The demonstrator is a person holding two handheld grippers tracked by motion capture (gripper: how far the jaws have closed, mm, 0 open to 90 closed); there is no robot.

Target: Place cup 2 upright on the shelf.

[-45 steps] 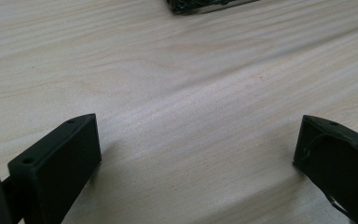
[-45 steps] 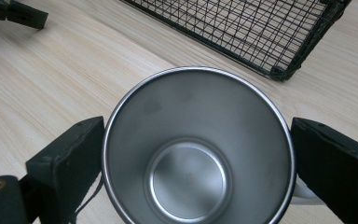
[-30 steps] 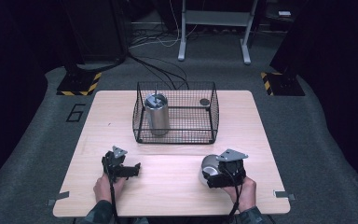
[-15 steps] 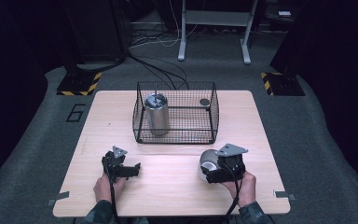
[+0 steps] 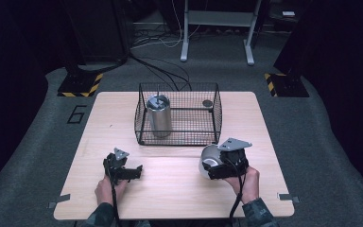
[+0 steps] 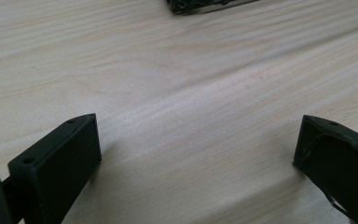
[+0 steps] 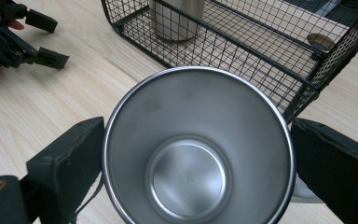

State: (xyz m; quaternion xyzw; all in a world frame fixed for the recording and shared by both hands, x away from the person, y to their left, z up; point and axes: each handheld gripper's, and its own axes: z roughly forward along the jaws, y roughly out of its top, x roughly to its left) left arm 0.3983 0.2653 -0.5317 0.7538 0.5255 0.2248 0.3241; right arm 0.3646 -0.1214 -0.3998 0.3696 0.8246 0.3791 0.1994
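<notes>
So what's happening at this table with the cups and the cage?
A person holds a handheld gripper in each hand. The right gripper has its fingers closed around a steel cup, just in front of a wire basket. A taller steel tumbler already stands inside the basket. The left gripper rests open over the bare wooden table, holding nothing.

Wire basket sitting mid-table, open top leaving way in from above; mesh walls blocking sides. Steel tumbler standing upright in basket's left part, small disc lying at back right; floor between lying bare. Bare table stretching between left gripper and right gripper.
</notes>
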